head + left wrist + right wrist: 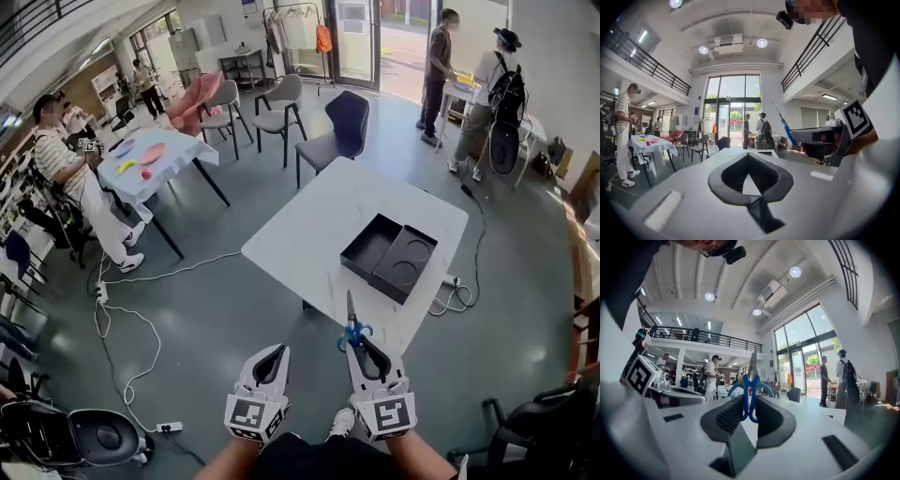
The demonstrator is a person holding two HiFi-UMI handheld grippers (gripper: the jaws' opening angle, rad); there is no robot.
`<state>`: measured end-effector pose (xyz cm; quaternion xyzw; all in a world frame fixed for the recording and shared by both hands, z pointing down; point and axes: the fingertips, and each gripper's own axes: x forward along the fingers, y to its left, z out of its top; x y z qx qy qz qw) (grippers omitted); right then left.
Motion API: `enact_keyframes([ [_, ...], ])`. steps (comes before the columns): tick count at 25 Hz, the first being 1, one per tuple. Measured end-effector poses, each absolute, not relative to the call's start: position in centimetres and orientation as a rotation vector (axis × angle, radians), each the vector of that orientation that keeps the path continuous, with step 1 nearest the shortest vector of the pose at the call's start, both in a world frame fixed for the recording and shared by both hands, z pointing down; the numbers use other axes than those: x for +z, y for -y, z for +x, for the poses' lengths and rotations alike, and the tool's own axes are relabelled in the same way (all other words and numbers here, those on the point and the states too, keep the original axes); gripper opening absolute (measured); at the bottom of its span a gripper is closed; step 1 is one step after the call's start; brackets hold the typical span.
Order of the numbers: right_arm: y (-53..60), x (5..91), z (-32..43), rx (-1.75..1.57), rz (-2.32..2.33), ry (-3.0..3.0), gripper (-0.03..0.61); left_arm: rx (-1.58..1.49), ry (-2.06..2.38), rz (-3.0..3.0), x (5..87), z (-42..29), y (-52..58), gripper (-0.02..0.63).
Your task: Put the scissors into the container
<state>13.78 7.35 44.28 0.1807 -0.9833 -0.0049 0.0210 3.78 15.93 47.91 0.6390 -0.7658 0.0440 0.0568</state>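
1. Blue-handled scissors, one pair, are clamped in the right gripper, with the blades pointing forward.
2. One black container with two open halves lies ahead of it.
3. The left gripper has its jaws together and holds nothing.

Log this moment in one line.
left claw: shut, empty | right claw: shut on scissors, by handles | container: on table, open

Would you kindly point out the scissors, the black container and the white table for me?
scissors (353, 332): head view, on the blue handles.
black container (369, 246): head view, on the bare floor of its deeper half.
white table (314, 225): head view, on the bare top.
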Motion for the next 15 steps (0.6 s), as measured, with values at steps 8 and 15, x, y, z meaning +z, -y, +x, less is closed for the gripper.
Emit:
enact_keyframes([
  [8, -5.2, 45.3, 12.1, -0.034, 0.568, 3.015, 0.084, 0.206, 2.387, 1.955, 47.5, 1.8, -13.3, 0.009],
  [15, -3.1, 45.9, 8.2, -0.029, 0.645, 2.989, 0.084, 0.189, 2.32, 2.027, 47.9, -1.7, -11.1, 0.009],
])
